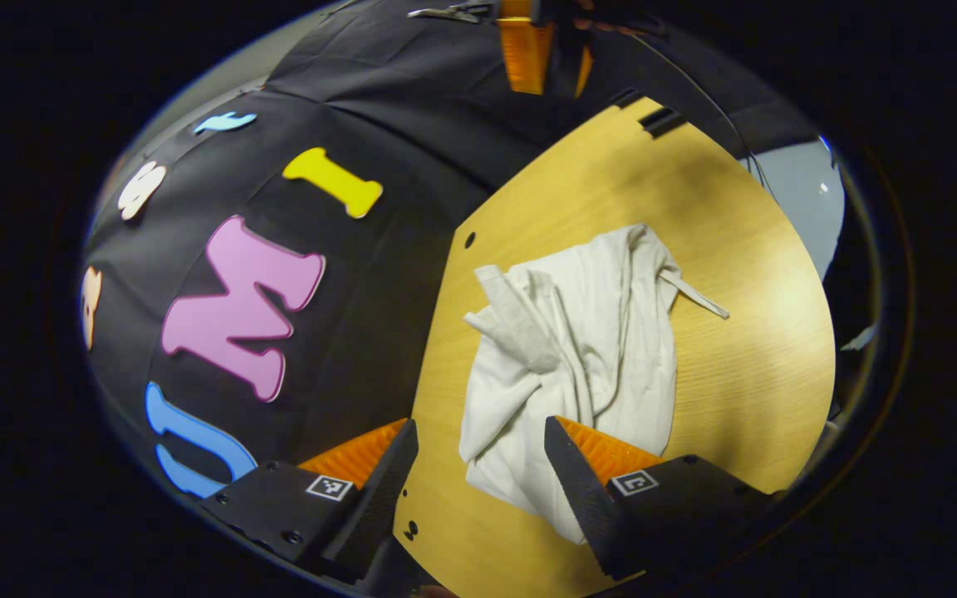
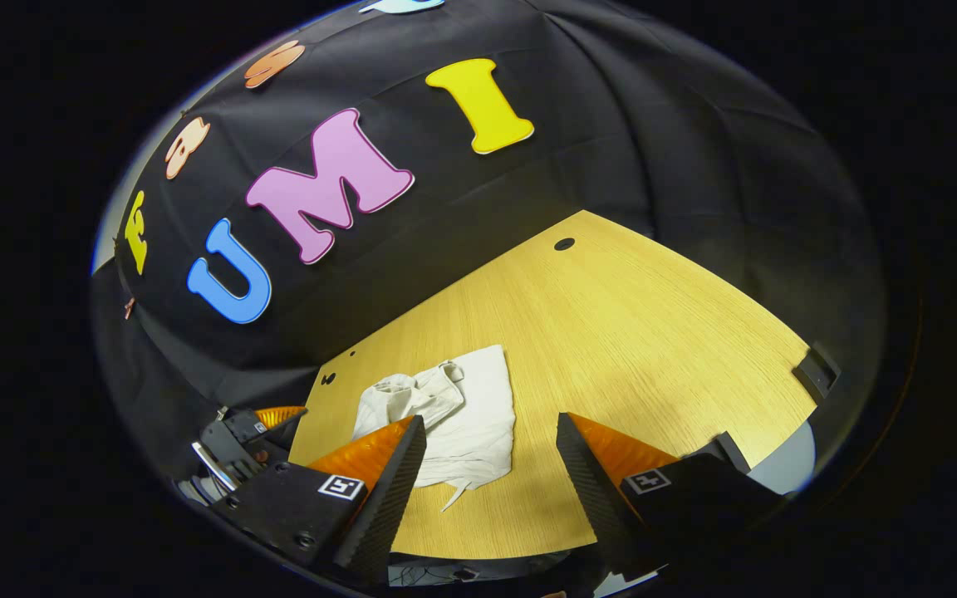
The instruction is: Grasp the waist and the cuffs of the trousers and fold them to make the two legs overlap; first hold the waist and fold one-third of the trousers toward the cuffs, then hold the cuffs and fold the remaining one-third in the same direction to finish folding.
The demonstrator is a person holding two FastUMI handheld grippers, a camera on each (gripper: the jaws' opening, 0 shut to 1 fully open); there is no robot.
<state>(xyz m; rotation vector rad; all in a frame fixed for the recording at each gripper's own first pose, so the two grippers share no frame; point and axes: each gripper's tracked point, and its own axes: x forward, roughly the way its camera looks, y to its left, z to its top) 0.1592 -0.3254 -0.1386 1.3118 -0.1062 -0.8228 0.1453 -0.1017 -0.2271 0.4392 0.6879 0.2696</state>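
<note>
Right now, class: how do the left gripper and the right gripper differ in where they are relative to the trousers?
The left gripper hangs directly above the crumpled trousers, cloth showing between its fingers; the right gripper sits back, its gap showing the trousers' near edge and bare table. The left looks steeply down; the right looks across the table. Both are open, holding nothing.

Trousers (image 1: 578,349) — off-white throughout, with a slightly greyer ribbed cuff (image 1: 520,320) and a pale drawstring (image 1: 694,295). In the right gripper view the trousers (image 2: 462,419) appear the same off-white. Table (image 1: 744,374) — light yellow-tan wood grain, with small black holes near its edge; it shows the same tone in the right gripper view (image 2: 636,332). Booth wall (image 2: 653,149) — black cloth. Each gripper body carries a small black-and-white square marker (image 1: 633,482).
</note>
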